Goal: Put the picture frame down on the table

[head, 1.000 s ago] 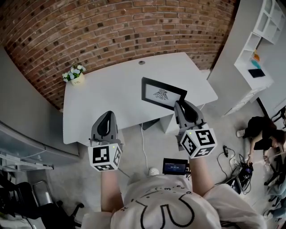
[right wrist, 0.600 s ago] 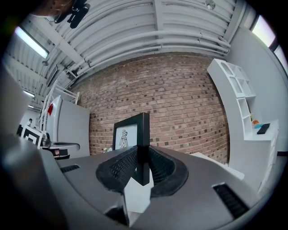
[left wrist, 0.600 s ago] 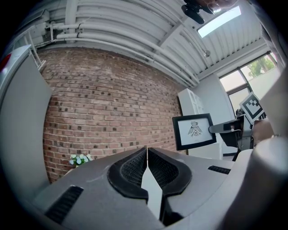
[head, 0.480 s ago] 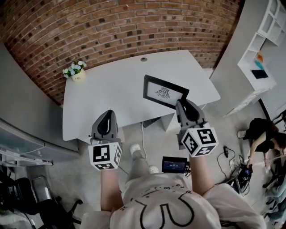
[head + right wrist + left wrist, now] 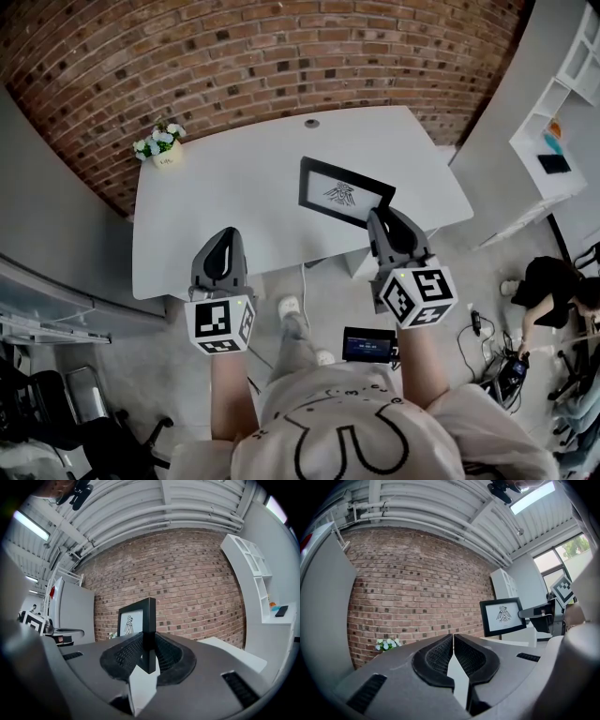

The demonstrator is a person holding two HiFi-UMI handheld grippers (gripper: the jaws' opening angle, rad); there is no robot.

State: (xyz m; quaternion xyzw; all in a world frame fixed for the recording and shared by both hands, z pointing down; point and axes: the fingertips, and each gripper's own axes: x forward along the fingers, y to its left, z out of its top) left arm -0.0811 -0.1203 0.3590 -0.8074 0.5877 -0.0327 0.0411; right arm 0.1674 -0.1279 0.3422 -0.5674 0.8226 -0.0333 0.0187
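Observation:
A black picture frame [image 5: 343, 191] with a white print hangs above the right part of the white table [image 5: 234, 202]. My right gripper [image 5: 380, 218] is shut on the frame's near right edge; in the right gripper view the black frame edge [image 5: 148, 620] stands upright between the pads. The frame [image 5: 502, 616] also shows at the right in the left gripper view. My left gripper [image 5: 223, 246] is shut with nothing in it, hovering over the table's front edge at the left.
A small pot of white flowers [image 5: 159, 147] stands at the table's back left corner. A brick wall [image 5: 234, 66] runs behind the table. White shelves [image 5: 562, 112] stand to the right. A person [image 5: 562, 300] crouches on the floor at the right.
The frame and my right gripper have edged slightly further over the table. The person's foot has stepped forward under the table edge. The left gripper has hardly moved.

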